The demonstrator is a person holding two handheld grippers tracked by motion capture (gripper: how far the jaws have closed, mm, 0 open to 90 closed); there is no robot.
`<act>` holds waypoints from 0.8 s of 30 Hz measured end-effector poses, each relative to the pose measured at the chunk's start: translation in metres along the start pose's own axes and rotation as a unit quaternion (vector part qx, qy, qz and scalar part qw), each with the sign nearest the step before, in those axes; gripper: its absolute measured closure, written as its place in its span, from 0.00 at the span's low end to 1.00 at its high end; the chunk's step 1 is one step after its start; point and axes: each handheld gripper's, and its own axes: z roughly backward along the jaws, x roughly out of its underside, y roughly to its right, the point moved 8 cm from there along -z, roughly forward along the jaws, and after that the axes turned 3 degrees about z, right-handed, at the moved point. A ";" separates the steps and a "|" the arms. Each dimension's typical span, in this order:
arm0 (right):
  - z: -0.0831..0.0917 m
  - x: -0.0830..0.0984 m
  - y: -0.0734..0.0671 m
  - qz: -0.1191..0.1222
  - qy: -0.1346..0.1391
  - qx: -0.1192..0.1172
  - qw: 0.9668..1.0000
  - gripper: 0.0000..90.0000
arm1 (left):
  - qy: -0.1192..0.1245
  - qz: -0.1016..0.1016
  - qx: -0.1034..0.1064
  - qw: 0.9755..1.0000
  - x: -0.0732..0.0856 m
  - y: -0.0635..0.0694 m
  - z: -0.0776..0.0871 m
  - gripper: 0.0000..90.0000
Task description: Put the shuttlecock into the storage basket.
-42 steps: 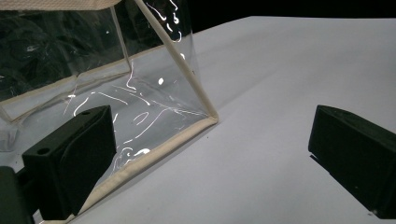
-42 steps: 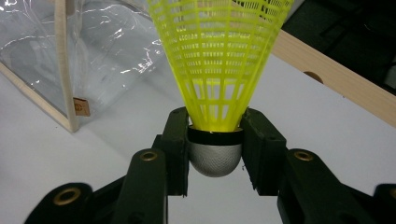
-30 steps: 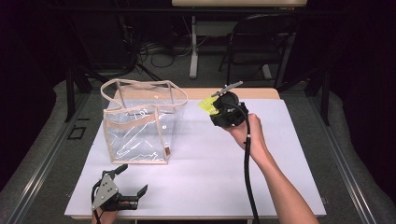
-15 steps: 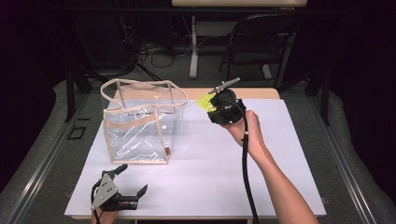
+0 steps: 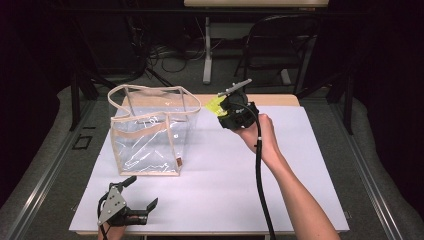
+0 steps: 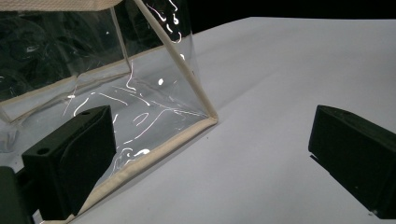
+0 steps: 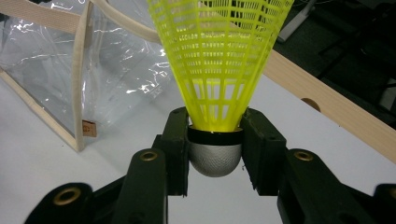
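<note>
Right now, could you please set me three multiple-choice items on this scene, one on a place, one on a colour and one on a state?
1. Where does the clear bag stand on the white table?
A. on its left part
B. on its right edge
C. under it

2. What colour is the skirt of the shuttlecock?
A. red
B. yellow
C. blue

3. How is the left claw?
A. shut on the bag
B. shut on the shuttlecock
C. open, holding nothing

Answers:
1 A, the high view shows the bag left of the middle.
2 B, the mesh skirt is bright yellow above a silver-grey cap, gripped by the right claw.
3 C, bare table lies between its jaws.
</note>
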 end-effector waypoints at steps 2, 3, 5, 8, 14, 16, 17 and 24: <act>0.000 -0.002 0.000 0.001 0.002 -0.001 1.000 0.71 | 0.000 0.000 0.000 1.000 0.000 0.000 0.000 0.01; 0.000 -0.003 -0.001 0.002 0.002 -0.001 1.000 0.71 | 0.000 0.000 0.000 1.000 0.000 0.000 0.000 0.01; 0.000 -0.005 -0.001 0.002 0.003 -0.004 1.000 0.71 | 0.000 0.000 0.000 1.000 0.000 0.000 0.000 0.01; -0.001 -0.007 -0.001 0.004 0.003 -0.003 1.000 0.71 | 0.000 0.000 0.000 1.000 0.000 0.000 0.000 0.01; -0.002 -0.011 -0.004 0.009 0.004 -0.004 1.000 0.71 | 0.000 0.000 0.000 1.000 0.000 0.000 0.000 0.01; -0.003 -0.014 -0.005 0.012 0.005 -0.006 1.000 0.71 | 0.000 0.000 0.000 1.000 0.000 0.000 0.000 0.01; -0.003 -0.015 -0.006 0.013 0.005 -0.007 1.000 0.71 | 0.000 0.000 0.000 1.000 0.000 0.000 0.000 0.01; -0.006 -0.022 -0.009 0.018 0.008 -0.010 1.000 0.71 | 0.000 -0.001 0.000 1.000 0.000 -0.001 0.000 0.01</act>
